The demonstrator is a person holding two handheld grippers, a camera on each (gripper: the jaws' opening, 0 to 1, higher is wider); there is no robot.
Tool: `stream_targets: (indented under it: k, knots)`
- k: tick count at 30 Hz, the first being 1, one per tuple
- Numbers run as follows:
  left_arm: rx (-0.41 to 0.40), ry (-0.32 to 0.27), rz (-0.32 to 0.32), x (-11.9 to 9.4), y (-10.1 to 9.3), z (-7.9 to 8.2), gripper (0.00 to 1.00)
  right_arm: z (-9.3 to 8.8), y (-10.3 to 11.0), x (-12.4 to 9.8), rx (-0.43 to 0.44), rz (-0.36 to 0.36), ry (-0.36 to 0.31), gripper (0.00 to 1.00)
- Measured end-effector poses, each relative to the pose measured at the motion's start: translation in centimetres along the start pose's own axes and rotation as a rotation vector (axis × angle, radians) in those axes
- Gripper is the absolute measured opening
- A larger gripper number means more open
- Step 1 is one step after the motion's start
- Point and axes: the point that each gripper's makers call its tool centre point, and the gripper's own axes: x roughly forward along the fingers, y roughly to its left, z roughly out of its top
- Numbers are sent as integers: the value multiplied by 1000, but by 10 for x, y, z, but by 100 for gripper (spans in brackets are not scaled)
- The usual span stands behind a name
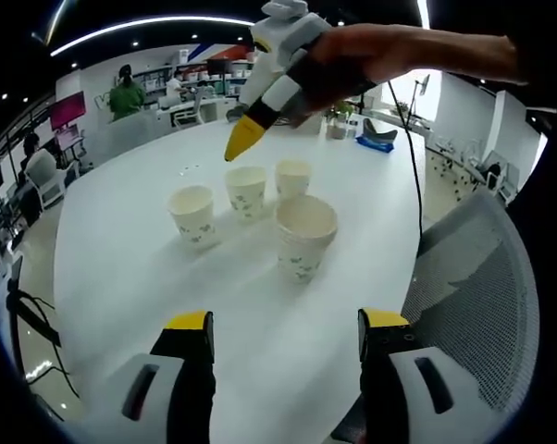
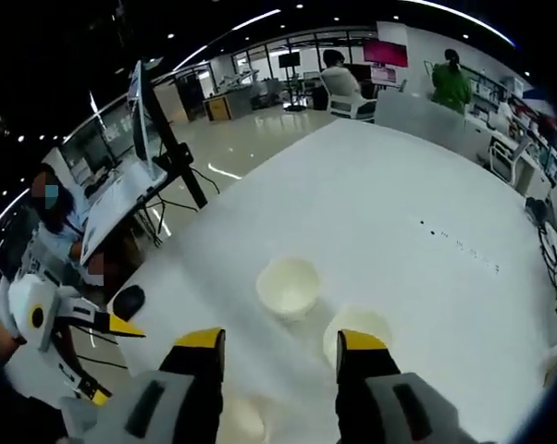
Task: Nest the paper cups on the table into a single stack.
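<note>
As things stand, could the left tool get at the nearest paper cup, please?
Probably yes. The left tool is open and faces the nearest paper cup across bare table; the right tool hovers farther back above the other cups.

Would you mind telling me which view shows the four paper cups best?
The left gripper view: all four paper cups stand in full on the white table, printed sides visible. The right gripper view looks down into cup mouths, its own claw partly covering them.

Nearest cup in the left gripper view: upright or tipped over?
Upright. The nearest cup stands on its base on the table, open rim facing up, apart from the three other cups behind it.
</note>
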Motion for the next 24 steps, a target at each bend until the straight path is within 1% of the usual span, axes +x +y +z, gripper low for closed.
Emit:
stream_targets:
  k: [7, 12, 13, 17, 20, 21, 24]
  knots:
    - [-4, -1, 3, -1, 3, 0, 62, 8, -4, 10, 11, -3, -9, 49]
    - [-6, -2, 5, -1, 4, 0, 62, 15, -3, 15, 3, -1, -14, 52]
    - [-5, -2, 5, -1, 4, 0, 62, 17, -7, 20, 4, -1, -10, 52]
    - [-7, -2, 5, -1, 6, -1, 61, 14, -10, 24, 3, -4, 5, 52]
    - [-10, -3, 7, -1, 7, -1, 61, 19, -14, 35, 9, -4, 15, 52]
    - [-11, -3, 7, -1, 7, -1, 61, 19, -15, 32, 15, -4, 19, 52]
    - [-12, -3, 7, -1, 6, -2, 61, 20, -21, 42, 23, -6, 39, 51]
